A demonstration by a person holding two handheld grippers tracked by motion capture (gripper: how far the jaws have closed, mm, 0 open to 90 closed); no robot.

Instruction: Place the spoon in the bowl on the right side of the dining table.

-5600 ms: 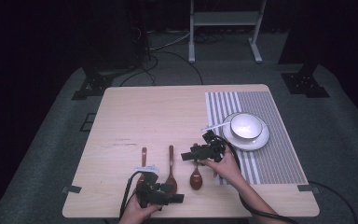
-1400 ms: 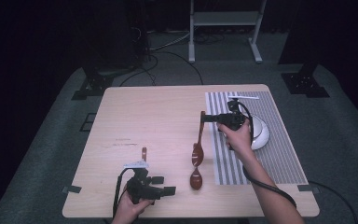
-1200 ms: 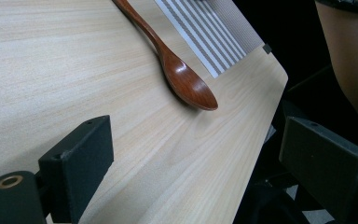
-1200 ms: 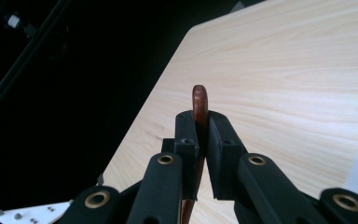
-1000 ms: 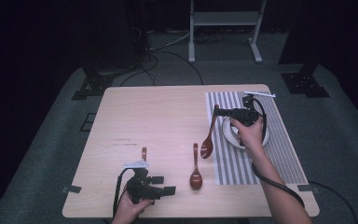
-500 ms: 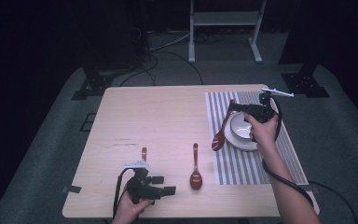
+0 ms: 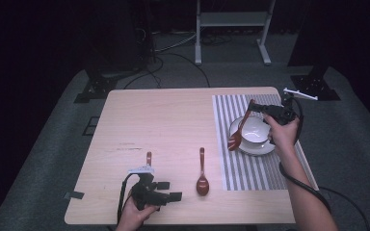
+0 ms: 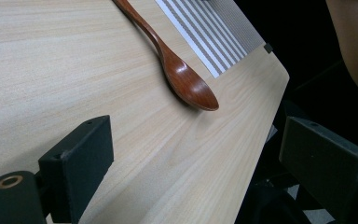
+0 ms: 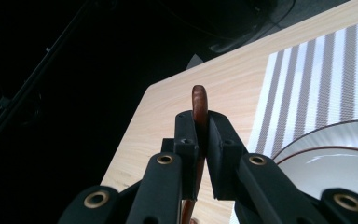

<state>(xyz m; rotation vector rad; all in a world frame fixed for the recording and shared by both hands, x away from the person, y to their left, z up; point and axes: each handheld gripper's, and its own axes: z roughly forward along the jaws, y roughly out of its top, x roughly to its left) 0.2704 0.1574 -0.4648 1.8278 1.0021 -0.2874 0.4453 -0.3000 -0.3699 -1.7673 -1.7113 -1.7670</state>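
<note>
Right gripper (image 7: 257,109) raised over the striped mat (image 7: 250,168), jaws clamped on a wooden spoon's (image 7: 238,133) handle, spoon hung tilted at the white bowl's (image 7: 256,130) near rim, bowl seated on a plate (image 7: 259,148), left gripper (image 7: 166,190) rested low on the tabletop (image 7: 173,120), jaws held wide apart.

Overhead forward-down; two close table-level views

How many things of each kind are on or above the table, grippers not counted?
Spoons: 3, one held, one flat, one partly hidden by the left gripper
Bowl: 1
Plate: 1
Placemat: 1
Total: 6
</note>
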